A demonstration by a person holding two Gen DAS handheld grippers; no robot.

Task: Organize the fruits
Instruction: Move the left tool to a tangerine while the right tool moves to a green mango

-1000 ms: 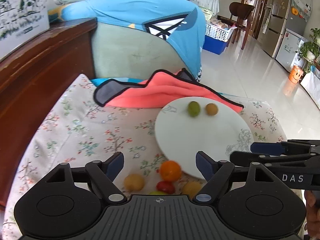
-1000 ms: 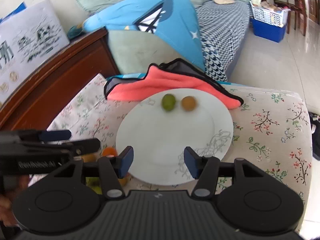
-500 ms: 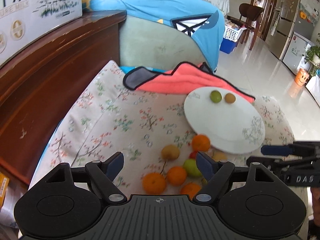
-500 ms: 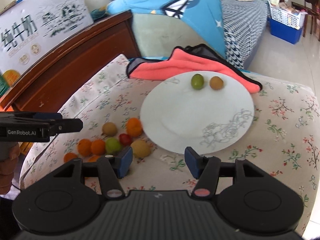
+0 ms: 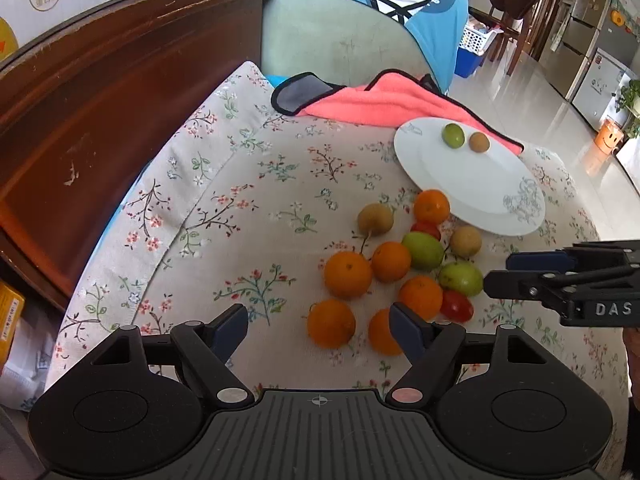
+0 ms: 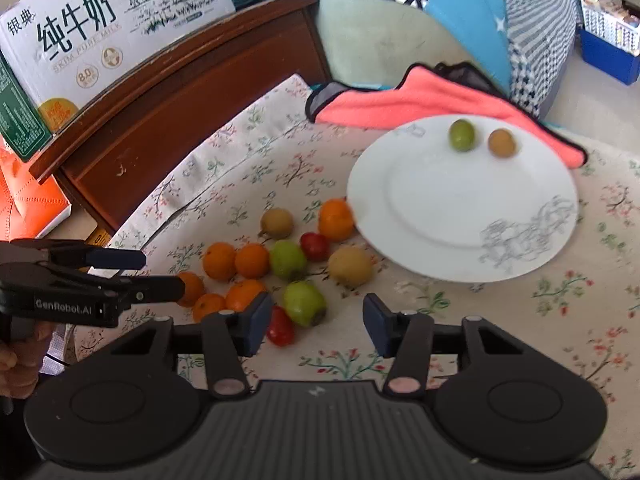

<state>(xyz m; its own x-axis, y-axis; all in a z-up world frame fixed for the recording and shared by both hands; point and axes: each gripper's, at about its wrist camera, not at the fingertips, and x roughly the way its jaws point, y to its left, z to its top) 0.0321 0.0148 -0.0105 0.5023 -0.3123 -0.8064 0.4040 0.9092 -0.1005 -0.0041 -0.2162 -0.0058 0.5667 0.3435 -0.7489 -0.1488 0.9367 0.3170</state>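
Your left gripper point(image 5: 318, 326) fingers have just narrowed, still apart w/ nothing gripped; right gripper point(image 6: 316, 322) likewise. Loose fruit pile point(image 5: 404, 268) lies on the floral surface point(image 5: 248, 208) beside the plate point(image 6: 460, 216), which holds two small fruits point(image 6: 480, 138).

Glossy white ceramic plate point(image 6: 460, 208); matt floral cloth cover point(image 5: 240, 208); fleecy coral towel point(image 6: 420, 104); polished dark wood frame point(image 5: 100, 92); printed cardboard box point(image 6: 100, 24).
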